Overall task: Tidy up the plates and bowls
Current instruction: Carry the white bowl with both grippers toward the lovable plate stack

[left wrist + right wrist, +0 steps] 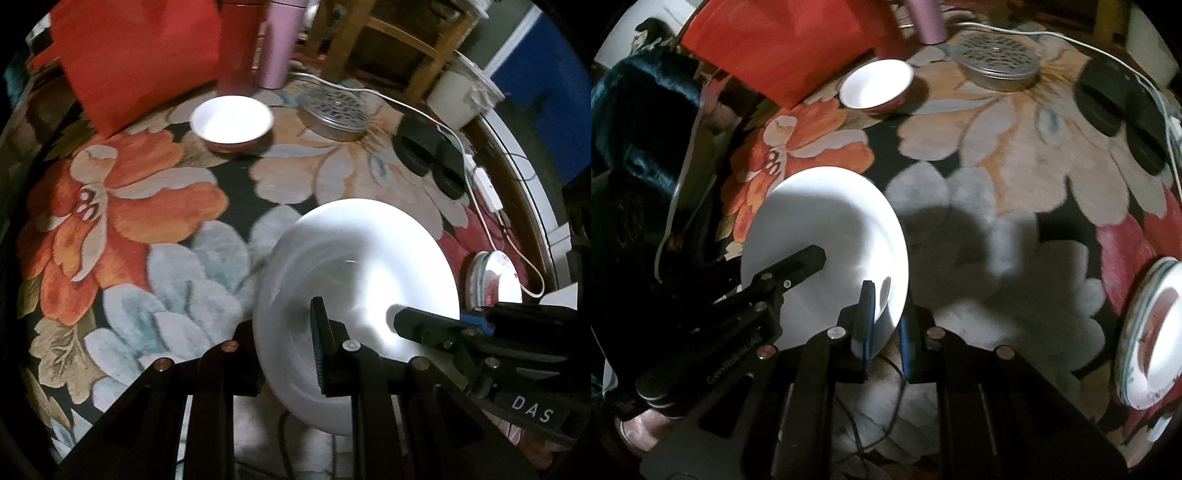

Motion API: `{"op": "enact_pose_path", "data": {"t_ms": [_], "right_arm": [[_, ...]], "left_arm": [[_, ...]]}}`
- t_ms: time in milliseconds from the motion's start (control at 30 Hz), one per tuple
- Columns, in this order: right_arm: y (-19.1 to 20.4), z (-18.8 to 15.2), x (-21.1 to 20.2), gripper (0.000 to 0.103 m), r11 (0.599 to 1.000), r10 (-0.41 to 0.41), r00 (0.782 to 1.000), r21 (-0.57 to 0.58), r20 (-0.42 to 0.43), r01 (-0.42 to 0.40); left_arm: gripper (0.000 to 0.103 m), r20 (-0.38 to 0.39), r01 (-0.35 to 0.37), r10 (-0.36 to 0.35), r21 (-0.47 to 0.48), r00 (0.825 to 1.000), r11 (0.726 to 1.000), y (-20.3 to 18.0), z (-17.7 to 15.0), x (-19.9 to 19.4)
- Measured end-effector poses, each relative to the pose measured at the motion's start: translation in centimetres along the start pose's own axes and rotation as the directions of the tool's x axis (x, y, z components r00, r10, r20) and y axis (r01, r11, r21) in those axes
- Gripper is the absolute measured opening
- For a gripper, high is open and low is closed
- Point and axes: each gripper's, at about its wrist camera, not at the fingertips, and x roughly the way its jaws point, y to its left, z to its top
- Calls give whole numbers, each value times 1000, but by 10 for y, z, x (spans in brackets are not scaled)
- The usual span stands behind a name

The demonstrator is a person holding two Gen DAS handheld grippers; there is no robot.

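Both grippers clamp one round white ceramic plate (354, 295).
We see left gripper (286, 354) and right gripper (884, 325) fingers pinching opposite rims, plate tilted between them.

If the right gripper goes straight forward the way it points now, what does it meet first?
The right gripper is already clamped on the white plate's rim. Beyond that, probably bare tablecloth, then perhaps the metal tin; depth is unclear.
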Motion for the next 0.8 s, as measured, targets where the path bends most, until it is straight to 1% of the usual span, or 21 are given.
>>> {"op": "enact_pose_path", "data": {"t_ms": [433,800], "right_arm": [[-68,-19,-31,12,994,-19,999,110,28,16],[-133,-39,-53,12,974,-48,998,222,43,38]], "left_arm": [[19,-32,35,-32,74,999,997,-78,9,20],[19,-75,102,-92,139,993,985,-148,10,47]]}}
